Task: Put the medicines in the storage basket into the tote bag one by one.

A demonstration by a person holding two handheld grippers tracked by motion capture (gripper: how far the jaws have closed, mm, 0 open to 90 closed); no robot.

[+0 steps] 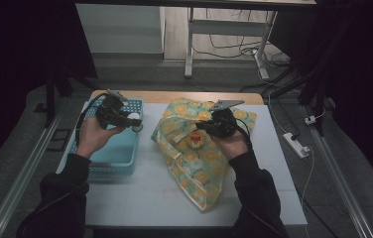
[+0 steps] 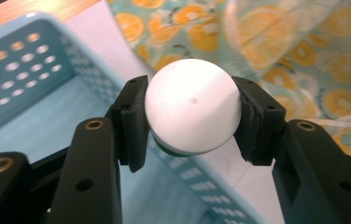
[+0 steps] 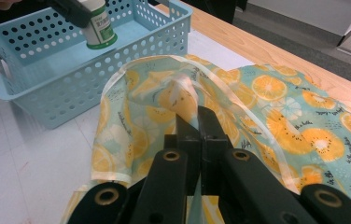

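My left gripper (image 2: 190, 121) clamps the white-capped, green-labelled small bottle (image 2: 192, 112) by its cap, above the near wall of the pale blue perforated plastic basket (image 2: 19, 79). My right gripper (image 3: 197, 135) pinches the rim of the orange-slice-print fabric bag (image 3: 276, 112), holding its mouth up. Step in hand, I judge: moving the bottle between basket and bag. Next: carry it toward the bag mouth beyond the jaws, keeping the right pinch firm.

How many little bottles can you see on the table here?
1. The white-capped bottle is clamped in the left gripper above the blue basket. The fruit-print bag, pinched by the right gripper, may hide more.
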